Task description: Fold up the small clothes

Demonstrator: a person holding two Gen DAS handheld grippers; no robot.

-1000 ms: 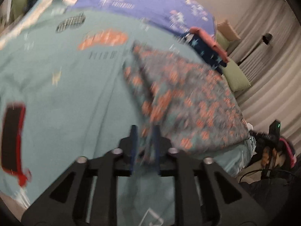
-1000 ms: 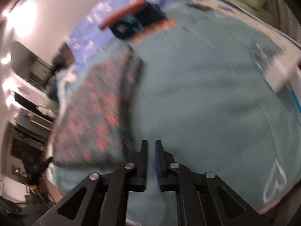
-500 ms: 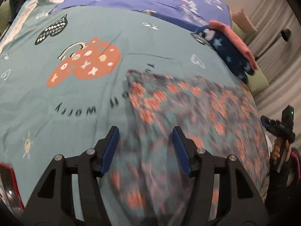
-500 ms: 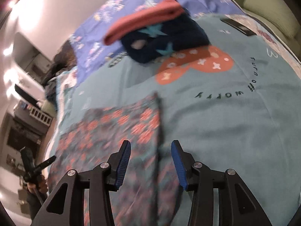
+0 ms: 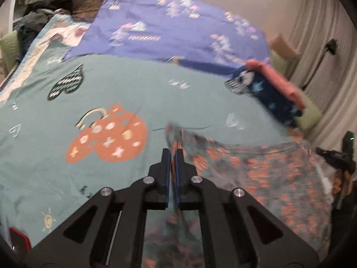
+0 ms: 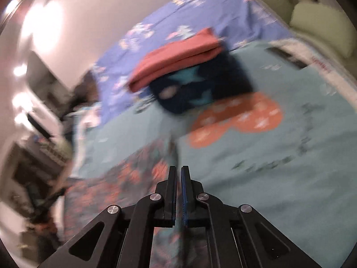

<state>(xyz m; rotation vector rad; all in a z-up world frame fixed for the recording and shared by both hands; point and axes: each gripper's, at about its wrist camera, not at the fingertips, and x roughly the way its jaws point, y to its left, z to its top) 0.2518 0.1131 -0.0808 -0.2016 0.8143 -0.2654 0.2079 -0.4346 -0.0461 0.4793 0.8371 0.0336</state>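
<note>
A small teal garment with orange flower print (image 5: 263, 178) lies on the teal bedspread (image 5: 44, 156). My left gripper (image 5: 173, 154) is shut on the garment's far corner, which bunches up just past the fingertips. In the right wrist view the same garment (image 6: 116, 183) spreads to the left. My right gripper (image 6: 178, 169) is shut on the garment's edge, and the cloth runs under the jaws.
A folded stack, a pink piece (image 6: 178, 55) on a dark blue star-print piece (image 6: 200, 89), sits further back on the bed and also shows in the left wrist view (image 5: 272, 93). A purple sheet (image 5: 167, 29) covers the bed's far end. Green cushions (image 6: 321, 26) lie beside it.
Half a second ago both grippers were open over the flat garment. Now both have closed on its edge and the corner is lifting off the bed.
</note>
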